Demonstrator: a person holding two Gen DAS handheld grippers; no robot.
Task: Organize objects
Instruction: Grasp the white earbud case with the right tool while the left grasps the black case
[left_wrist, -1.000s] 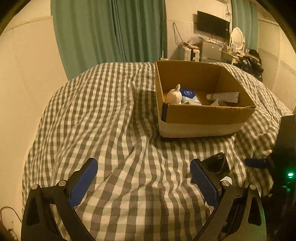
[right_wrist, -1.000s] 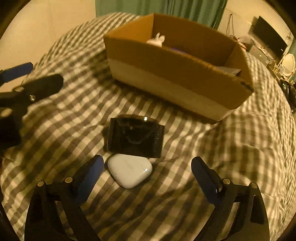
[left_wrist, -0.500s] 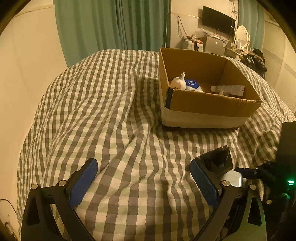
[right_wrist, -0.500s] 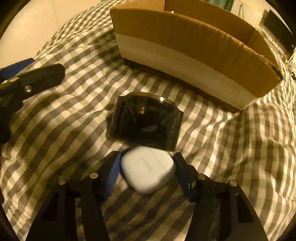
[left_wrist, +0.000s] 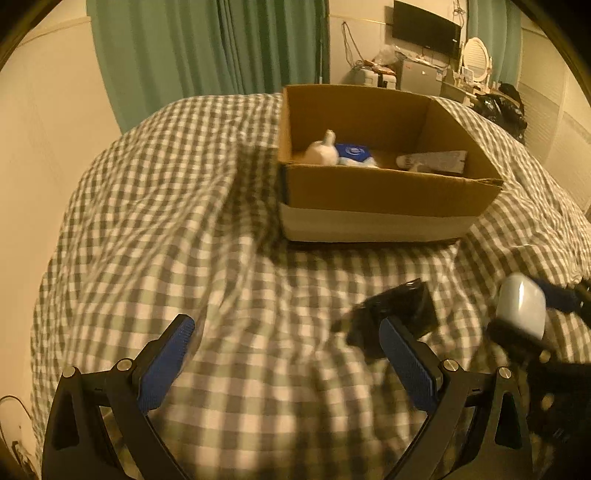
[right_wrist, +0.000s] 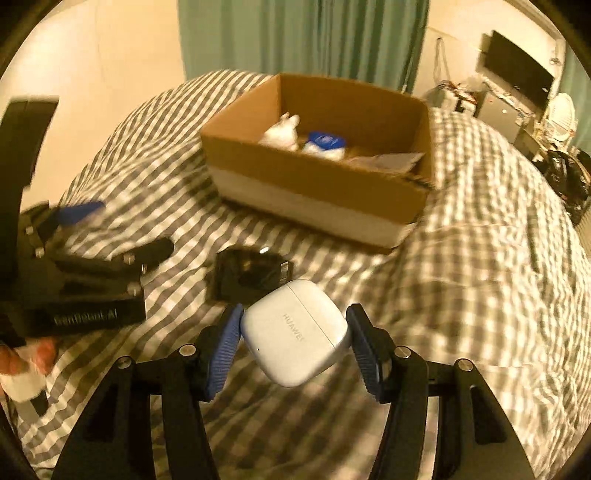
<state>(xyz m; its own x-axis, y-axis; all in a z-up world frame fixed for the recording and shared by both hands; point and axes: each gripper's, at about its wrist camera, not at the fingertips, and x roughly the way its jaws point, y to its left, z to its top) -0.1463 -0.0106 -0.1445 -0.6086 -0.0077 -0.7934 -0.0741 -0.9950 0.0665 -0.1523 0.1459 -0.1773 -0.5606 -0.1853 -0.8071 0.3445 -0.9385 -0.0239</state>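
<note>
While the left wrist view looks across a bed (left_wrist: 147, 221) covered in a checked spread, the left claw (left_wrist: 284, 365) hangs spread wide above the cloth with nothing between its blue pads. A cardboard box (left_wrist: 384, 195) sits on the far right part of the bed, holding a white figure (left_wrist: 323, 151), a blue-and-white pack (left_wrist: 356, 153) and a tube (left_wrist: 432, 160). Nearer, just behind the right-hand pad, a dark glossy case (left_wrist: 402, 314) lies on the spread, blurred. At the right edge, the white earbud case (left_wrist: 522, 308) shows lifted off the bed.

From the right wrist view, the right claw (right_wrist: 295, 350) is pinching the white earbud case (right_wrist: 295, 332), one blue pad against each side; the case is tilted and clear of the cloth. Just beyond it the dark glossy case (right_wrist: 251, 275) rests on the bed (right_wrist: 480, 258), and farther off stands the cardboard box (right_wrist: 321, 199) with its contents visible. At the left edge the other tool's black body appears, blurred, well apart from the earbud case.
</note>
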